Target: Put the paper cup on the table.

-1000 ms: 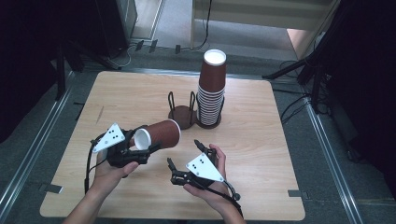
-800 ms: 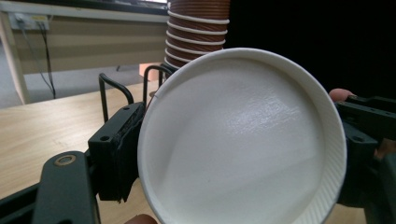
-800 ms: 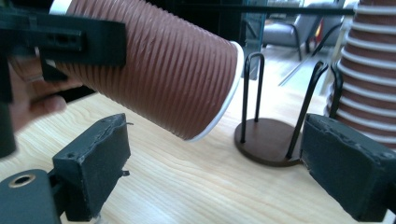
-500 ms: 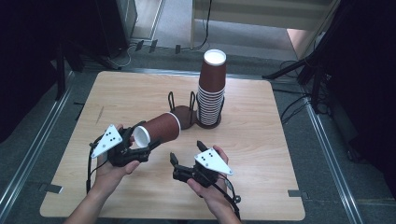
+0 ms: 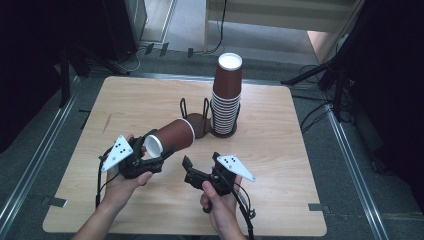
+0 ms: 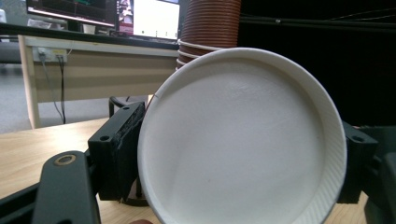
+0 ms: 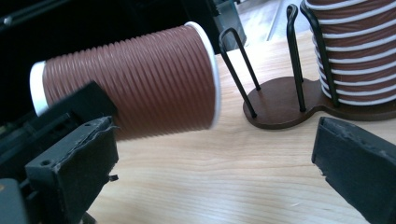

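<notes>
High view: a brown paper cup [image 5: 172, 137] is held on its side above the tabletop [image 5: 280, 150].
The cup is clenched near its rim by the left tongs [image 5: 150, 155], just beside the wire cup holder [image 5: 200, 117] and cup stack [image 5: 226, 92]; the right tongs [image 5: 192, 172] are kept released, nothing between them.

ribbed paper cup [image 7: 140, 84], matt wooden table [image 5: 280, 165]

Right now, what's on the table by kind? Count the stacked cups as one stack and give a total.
Single brown paper cup, clamped on its side in the left gripper: 1
Stack of brown paper cups: 1
Wire cup holder: 1
Handheld grippers, left and right gripper: 2
Total: 5
</notes>
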Demonstrator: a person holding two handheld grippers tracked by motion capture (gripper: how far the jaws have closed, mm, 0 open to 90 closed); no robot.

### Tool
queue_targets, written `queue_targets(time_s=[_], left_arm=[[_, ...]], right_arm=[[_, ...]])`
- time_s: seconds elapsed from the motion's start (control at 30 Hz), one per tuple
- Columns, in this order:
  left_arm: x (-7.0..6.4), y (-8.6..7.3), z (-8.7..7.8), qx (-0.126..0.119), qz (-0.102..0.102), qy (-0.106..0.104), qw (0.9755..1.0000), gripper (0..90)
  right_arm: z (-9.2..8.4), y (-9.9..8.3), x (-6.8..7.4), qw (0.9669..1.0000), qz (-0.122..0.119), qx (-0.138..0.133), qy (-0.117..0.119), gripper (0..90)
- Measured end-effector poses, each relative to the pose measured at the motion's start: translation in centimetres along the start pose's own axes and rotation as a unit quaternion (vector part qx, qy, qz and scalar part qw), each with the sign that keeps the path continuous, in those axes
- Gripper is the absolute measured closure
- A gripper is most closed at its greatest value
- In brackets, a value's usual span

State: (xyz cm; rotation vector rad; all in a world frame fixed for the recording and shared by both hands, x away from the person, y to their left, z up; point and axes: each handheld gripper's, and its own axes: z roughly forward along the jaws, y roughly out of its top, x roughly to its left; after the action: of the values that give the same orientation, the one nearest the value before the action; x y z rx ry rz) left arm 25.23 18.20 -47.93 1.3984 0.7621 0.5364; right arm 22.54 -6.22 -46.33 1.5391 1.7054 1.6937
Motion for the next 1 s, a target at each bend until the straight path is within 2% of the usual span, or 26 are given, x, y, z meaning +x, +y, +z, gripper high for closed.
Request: queue_targets(time_s=[0.07, 0.1, 0.13, 0.17, 0.2, 0.23, 0.27, 0.3, 0.4, 0.43, 0.47, 0.5, 0.53, 0.57, 0.63, 0.67, 0.7, 0.73, 0.77, 0.8, 0.83, 0.87, 0.93, 1.0], left_arm=[[0.0, 0.0, 0.0, -0.001, 0.000, -0.001, 1.0000, 21.4], [0.0, -0.1, 0.1, -0.001, 0.001, -0.002, 1.0000, 21.4], [0.0, -0.1, 0.1, -0.004, -0.001, -0.002, 1.0000, 21.4], [0.0, -0.1, 0.1, -0.004, -0.001, -0.002, 1.0000, 21.4], [0.0, -0.2, 0.0, -0.006, -0.002, -0.002, 1.0000, 21.4], [0.0, -0.2, 0.0, -0.007, -0.001, -0.002, 1.0000, 21.4], [0.0, -0.2, 0.1, -0.007, 0.002, -0.003, 1.0000, 21.4], [0.0, -0.2, 0.1, -0.007, 0.002, -0.003, 1.0000, 21.4], [-0.2, -0.3, 0.1, -0.016, -0.003, -0.006, 0.9998, 21.4], [-0.3, -0.3, 0.1, -0.021, -0.003, -0.008, 0.9998, 21.4], [-0.3, -0.4, 0.1, -0.026, -0.002, -0.009, 0.9996, 21.4], [-0.4, -0.4, 0.1, -0.026, -0.002, -0.010, 0.9996, 21.5], [-0.5, -0.4, 0.2, -0.027, 0.000, -0.010, 0.9996, 21.5], [-0.6, -0.5, 0.2, -0.027, 0.002, -0.011, 0.9996, 21.5], [-0.8, -0.6, 0.3, -0.027, 0.006, -0.012, 0.9995, 21.5], [-0.9, -0.7, 0.4, -0.029, 0.006, -0.013, 0.9995, 21.5], [-1.0, -0.8, 0.5, -0.029, 0.006, -0.015, 0.9994, 21.5], [-1.1, -0.9, 0.6, -0.030, 0.010, -0.015, 0.9994, 21.5], [-1.3, -1.1, 0.7, -0.031, 0.013, -0.014, 0.9993, 21.5], [-1.3, -1.1, 0.7, -0.031, 0.013, -0.014, 0.9993, 21.5], [-1.4, -1.3, 0.8, -0.034, 0.015, -0.016, 0.9992, 21.5], [-1.4, -1.3, 0.8, -0.034, 0.015, -0.016, 0.9992, 21.5], [-1.5, -1.4, 0.8, -0.035, 0.018, -0.017, 0.9991, 21.5], [-1.6, -1.4, 0.8, -0.037, 0.023, -0.018, 0.9989, 21.5]], right_arm=[[0.0, 0.1, 0.3, 0.9996, 0.029, -0.006, 0.001, 0.0], [0.0, 0.1, 0.3, 0.9996, 0.029, -0.006, 0.001, 0.0], [0.1, 0.3, 0.6, 0.9986, 0.052, -0.005, 0.004, 0.0], [0.1, 0.3, 0.6, 0.9986, 0.052, -0.005, 0.004, 0.0], [0.2, 0.4, 0.6, 0.9977, 0.067, -0.006, 0.005, 0.0], [0.2, 0.5, 0.6, 0.9961, 0.088, -0.009, 0.008, 0.0], [0.1, 0.8, 0.4, 0.9908, 0.134, -0.014, 0.014, 0.0], [0.1, 0.8, 0.4, 0.9908, 0.134, -0.014, 0.014, 0.0], [-0.4, 1.3, 0.4, 0.9852, 0.167, -0.031, 0.021, 0.0], [-0.6, 1.6, 0.3, 0.9794, 0.198, -0.026, 0.029, 0.0], [-0.6, 1.6, 0.3, 0.9794, 0.198, -0.026, 0.029, 0.0], [-0.6, 1.7, 0.2, 0.9755, 0.217, -0.018, 0.031, 0.0], [-0.5, 1.7, 0.2, 0.9674, 0.251, -0.008, 0.035, 0.0], [-0.5, 1.7, 0.2, 0.9674, 0.251, -0.008, 0.035, 0.0], [-0.3, 1.7, 0.3, 0.9606, 0.275, -0.010, 0.041, 0.0], [-0.3, 1.7, 0.3, 0.9606, 0.275, -0.010, 0.041, 0.0], [-0.1, 1.7, 0.4, 0.9563, 0.290, -0.011, 0.038, 0.0], [-0.1, 1.7, 0.4, 0.9563, 0.290, -0.011, 0.038, 0.0], [0.1, 1.6, 0.5, 0.9507, 0.309, -0.005, 0.027, 0.0], [0.1, 1.6, 0.5, 0.9507, 0.309, -0.005, 0.027, 0.0], [0.4, 1.5, 0.3, 0.9395, 0.341, 0.004, 0.026, 0.0], [0.4, 1.5, 0.3, 0.9395, 0.341, 0.004, 0.026, 0.0], [0.8, 1.5, 0.2, 0.9307, 0.365, 0.009, 0.024, 0.0], [1.0, 1.5, 0.2, 0.9247, 0.380, 0.010, 0.027, 0.0]])
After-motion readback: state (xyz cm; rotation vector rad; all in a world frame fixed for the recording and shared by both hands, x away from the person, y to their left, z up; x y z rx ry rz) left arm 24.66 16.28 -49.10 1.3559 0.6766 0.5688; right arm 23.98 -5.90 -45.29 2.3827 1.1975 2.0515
